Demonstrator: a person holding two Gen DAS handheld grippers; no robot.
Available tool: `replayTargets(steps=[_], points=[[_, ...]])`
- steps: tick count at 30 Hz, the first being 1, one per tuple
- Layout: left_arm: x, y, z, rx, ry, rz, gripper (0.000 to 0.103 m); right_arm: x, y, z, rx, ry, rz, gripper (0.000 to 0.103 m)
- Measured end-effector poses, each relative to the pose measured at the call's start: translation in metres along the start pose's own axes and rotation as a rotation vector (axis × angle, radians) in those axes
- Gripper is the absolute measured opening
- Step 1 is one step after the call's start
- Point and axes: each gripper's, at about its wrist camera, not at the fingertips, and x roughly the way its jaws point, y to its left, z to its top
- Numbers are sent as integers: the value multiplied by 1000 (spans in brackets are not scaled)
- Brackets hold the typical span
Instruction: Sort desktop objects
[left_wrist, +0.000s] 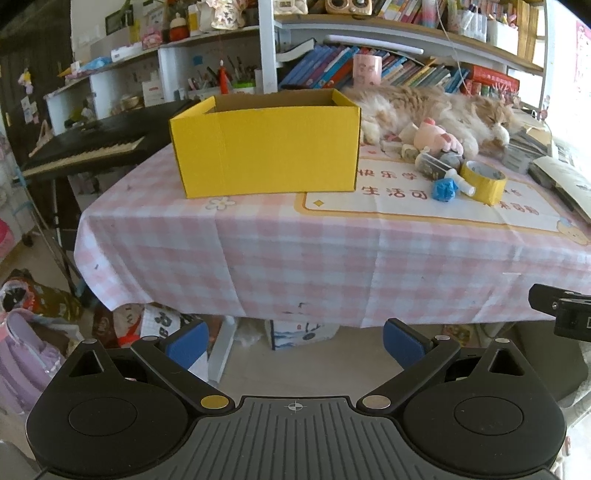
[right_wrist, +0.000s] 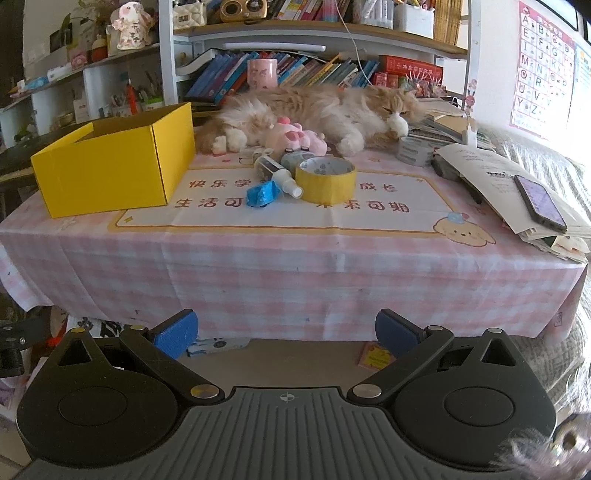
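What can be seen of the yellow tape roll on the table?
The yellow tape roll is a wide ring lying flat, hole up, with a pale inner core showing printed marks. It sits on the printed mat, to the right of the yellow box. A small white spray bottle lies against its left side. No gripper touches it.

Both wrist cameras sit low, off the near edge of the table (left_wrist: 295, 258), and look forward and slightly down across it toward the bookshelves. The left wrist view stands further left, facing the yellow box (left_wrist: 266, 147) at upper centre of the frame, with the tape roll (left_wrist: 484, 182) at the right. The right wrist view stands further right, with the box (right_wrist: 110, 166) at left and the tape roll (right_wrist: 327, 179) near centre. Both views share the box, the clutter, the cat (right_wrist: 317, 110) and the tablecloth.
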Motion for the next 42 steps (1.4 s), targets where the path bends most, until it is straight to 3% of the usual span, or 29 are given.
replayTargets(steps=[13,26,42], points=[[3,-2,1,-1,7,-21,102,5,0,0,11,17,-9,103],[6,4,6,-10,-2,-38,102,3,12,6,-32,8,51,103],[16,-1,11,9,10,-119,102,3,14,5,-45,6,65,102]])
